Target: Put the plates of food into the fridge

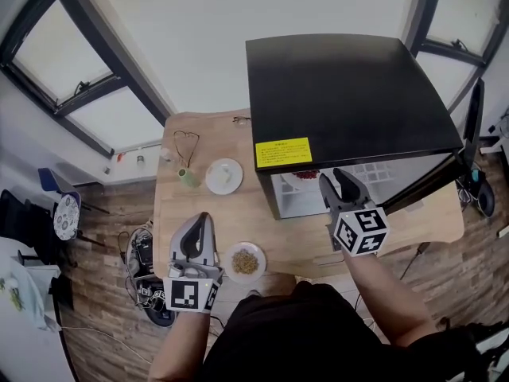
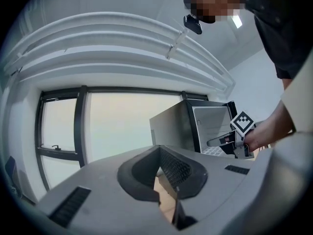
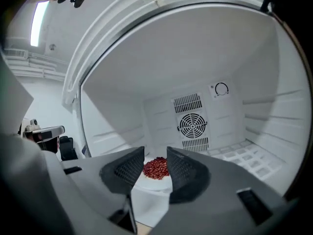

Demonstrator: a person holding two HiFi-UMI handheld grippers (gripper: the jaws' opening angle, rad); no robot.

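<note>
A black mini fridge [image 1: 350,94] stands open on the wooden table [image 1: 262,229]. Inside it sits a white plate [image 3: 149,184] with red food [image 1: 305,176]. My right gripper [image 1: 343,183] is at the fridge's mouth, open, with nothing between its fingers; in the right gripper view the red food [image 3: 156,168] shows beyond the jaws. A plate of brown food [image 1: 245,262] lies near the table's front edge, just right of my left gripper [image 1: 200,228], which is shut and holds nothing. Farther back rests a white plate with pale food [image 1: 224,176].
A green cup [image 1: 188,177] and a thin wire loop [image 1: 186,142] lie at the table's back left. The fridge door [image 1: 475,126] hangs open to the right. A yellow sticker [image 1: 283,153] marks the fridge's top front. Windows line the wall behind.
</note>
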